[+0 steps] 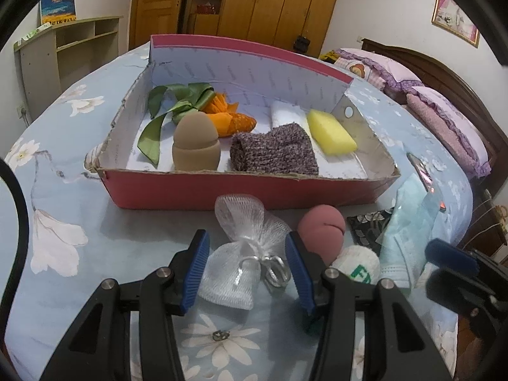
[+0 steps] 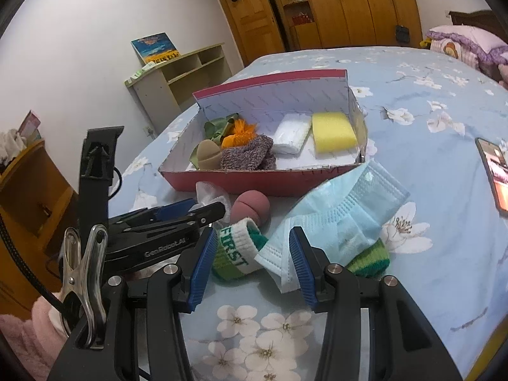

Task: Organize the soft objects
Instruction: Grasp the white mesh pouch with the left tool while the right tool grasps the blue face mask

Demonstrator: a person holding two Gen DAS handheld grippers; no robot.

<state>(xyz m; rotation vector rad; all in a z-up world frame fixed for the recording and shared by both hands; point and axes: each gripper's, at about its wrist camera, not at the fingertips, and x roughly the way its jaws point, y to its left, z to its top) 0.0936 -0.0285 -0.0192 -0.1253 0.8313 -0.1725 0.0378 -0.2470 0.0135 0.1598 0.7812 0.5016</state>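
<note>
A red cardboard box [image 1: 222, 190] [image 2: 254, 184] on the bed holds a tan sponge egg [image 1: 195, 146], a grey knit sock [image 1: 273, 152], a yellow sponge [image 1: 331, 135], a white cloth [image 1: 282, 114] and orange and green ribbons [image 1: 190, 98]. My left gripper [image 1: 247, 270] is open with its fingers on either side of a white mesh pouch [image 1: 241, 254]. My right gripper [image 2: 250, 263] is open around a blue face mask [image 2: 333, 216] that lies over a green-and-white sock [image 2: 235, 254]. A pink sponge ball [image 1: 320, 228] [image 2: 250, 206] lies in front of the box.
A phone [image 2: 495, 171] lies on the flowered blue bedspread at the right. Pillows [image 1: 444, 120] sit at the bed's head. A shelf unit [image 1: 70, 54] and wooden wardrobes [image 1: 254, 3] stand behind. A metal clip [image 2: 85, 273] hangs on the right gripper's left side.
</note>
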